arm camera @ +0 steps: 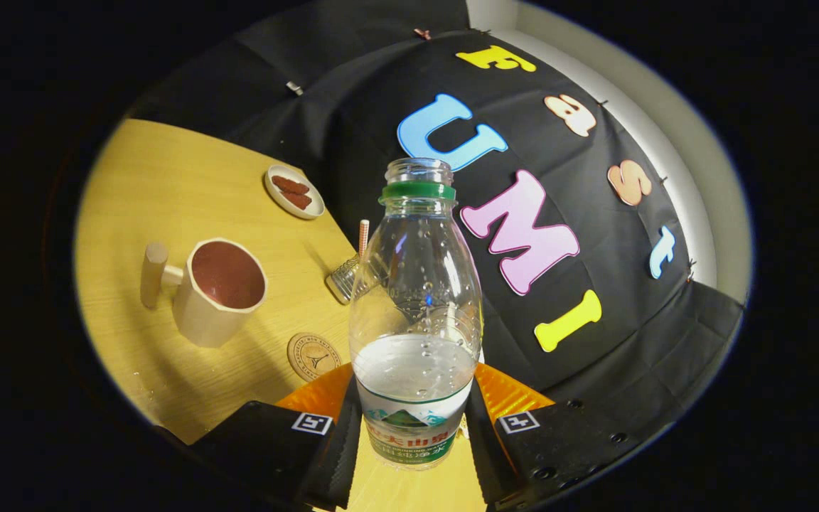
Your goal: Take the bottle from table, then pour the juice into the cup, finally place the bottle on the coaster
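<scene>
The table (168, 185) carries a cup (219, 291), a coaster (314, 356) near it and a small dish (294, 191) beyond. The uncapped, part-filled bottle (415, 299) stands between the fingers, and the gripper (409, 441) clamps its labelled base on both sides.
</scene>
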Available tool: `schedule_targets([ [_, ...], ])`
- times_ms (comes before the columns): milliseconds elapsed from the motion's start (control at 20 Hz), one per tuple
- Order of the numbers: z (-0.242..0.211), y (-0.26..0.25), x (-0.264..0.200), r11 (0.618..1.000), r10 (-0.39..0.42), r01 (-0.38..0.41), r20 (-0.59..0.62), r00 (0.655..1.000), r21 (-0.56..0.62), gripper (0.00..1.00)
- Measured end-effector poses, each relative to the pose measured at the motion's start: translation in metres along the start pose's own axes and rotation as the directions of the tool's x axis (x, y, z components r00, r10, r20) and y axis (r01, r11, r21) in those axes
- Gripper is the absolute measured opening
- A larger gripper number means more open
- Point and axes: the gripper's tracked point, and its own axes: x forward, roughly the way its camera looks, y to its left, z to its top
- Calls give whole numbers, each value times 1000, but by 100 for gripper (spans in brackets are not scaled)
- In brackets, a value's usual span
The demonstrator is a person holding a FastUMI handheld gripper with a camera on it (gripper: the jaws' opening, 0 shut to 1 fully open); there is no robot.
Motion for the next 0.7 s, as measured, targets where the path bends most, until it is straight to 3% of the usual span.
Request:
schedule_targets([
  [250,2,11,-2,990,13,-11,13,1000,-141,69],
  [700,-13,26,9,964,29,-31,-11,1000,-263,69],
])
